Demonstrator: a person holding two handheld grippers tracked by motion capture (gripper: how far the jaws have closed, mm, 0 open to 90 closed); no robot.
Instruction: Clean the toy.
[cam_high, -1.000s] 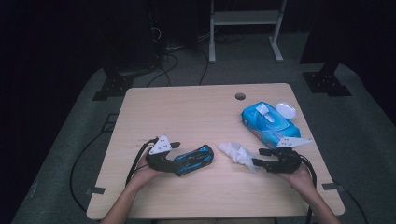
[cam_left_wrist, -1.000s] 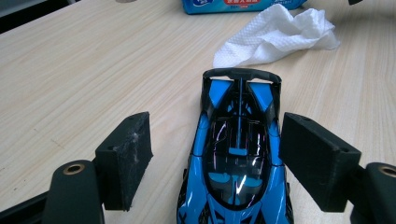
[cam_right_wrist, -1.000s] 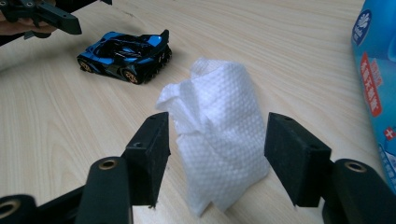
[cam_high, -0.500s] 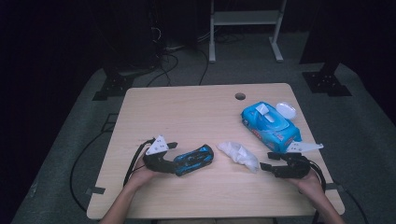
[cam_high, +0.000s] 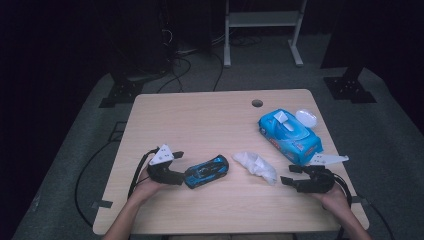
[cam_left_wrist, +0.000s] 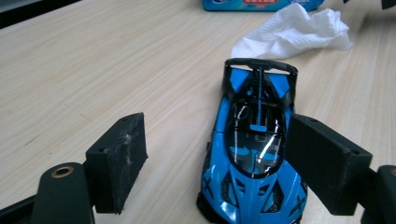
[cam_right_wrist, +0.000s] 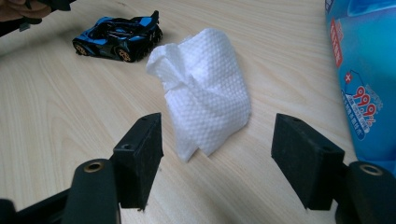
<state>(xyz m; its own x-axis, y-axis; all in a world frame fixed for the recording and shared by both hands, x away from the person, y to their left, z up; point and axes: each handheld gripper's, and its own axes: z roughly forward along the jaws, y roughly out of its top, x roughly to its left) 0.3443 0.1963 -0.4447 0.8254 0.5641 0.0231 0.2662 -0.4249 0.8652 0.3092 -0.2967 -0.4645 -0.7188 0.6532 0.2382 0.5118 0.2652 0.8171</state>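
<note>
- Nearest me, the left gripper (cam_high: 181, 176) sits by the table's front edge with its jaws spread around the toy car (cam_high: 206, 171). They have just been opening: in the left gripper view one pad (cam_left_wrist: 327, 163) is right beside the car's flank and the other (cam_left_wrist: 122, 158) is well off it, so the car is let go and rests on its wheels.
- The right gripper (cam_high: 288, 181) has drawn back from the wipe (cam_high: 257, 166) toward the right front corner since a second ago. Its jaws have also been opening and hold nothing; the crumpled wipe lies just ahead of them.
- My guess: the wiping is over, with both things set down mid-table, car left of wipe.
- Farther back on the pale wood table (cam_high: 200, 120) lie a blue wipes pack (cam_high: 290, 136) with a clear lid (cam_high: 306, 118) beside it.
- Beyond, the room is dark: cables (cam_high: 180, 60) on grey floor and a white stand (cam_high: 262, 30).
</note>
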